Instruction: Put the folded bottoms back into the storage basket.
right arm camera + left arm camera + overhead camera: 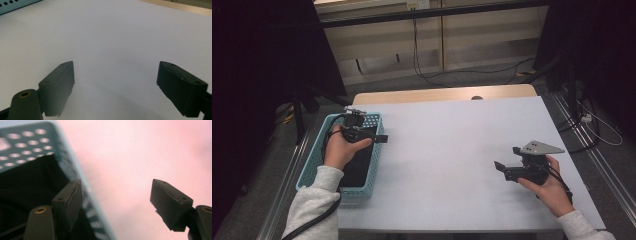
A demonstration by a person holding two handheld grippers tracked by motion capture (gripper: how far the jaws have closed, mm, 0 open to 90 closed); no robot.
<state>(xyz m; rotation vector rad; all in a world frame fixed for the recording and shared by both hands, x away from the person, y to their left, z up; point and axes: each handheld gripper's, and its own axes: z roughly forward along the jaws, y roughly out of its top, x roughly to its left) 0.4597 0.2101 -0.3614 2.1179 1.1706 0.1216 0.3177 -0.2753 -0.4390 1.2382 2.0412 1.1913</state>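
1. The black fingers (pixel 70 202) of the left gripper (pixel 379 138) are seen spread apart with nothing between them, one over the wall of the light blue perforated plastic basket (pixel 30 142), the other over the white surface (pixel 130 157).
2. The right gripper (pixel 507 162) fingers (pixel 58 85) are likewise held apart over the surface.
3. In the high view, the basket (pixel 374 165) is shown at the surface's left edge, long axis running away from the person, a dark object inside.

Lab: black curtains (pixel 259 55), floor cables (pixel 432 75).
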